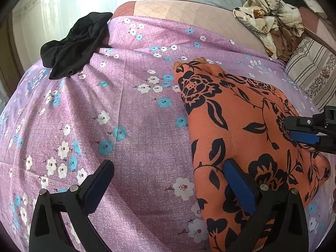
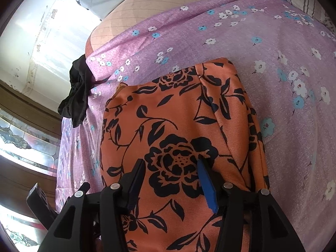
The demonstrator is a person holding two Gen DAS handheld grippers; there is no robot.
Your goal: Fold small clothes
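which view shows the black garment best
The left wrist view: the black garment lies crumpled and whole at the far left edge of the purple floral sheet. The right wrist view shows it smaller and darker, hanging over the sheet's edge, its shape harder to read.

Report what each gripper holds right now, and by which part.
Nothing is held. The left gripper and the right gripper both stand with jaws open over the orange floral garment, pinching no fabric.
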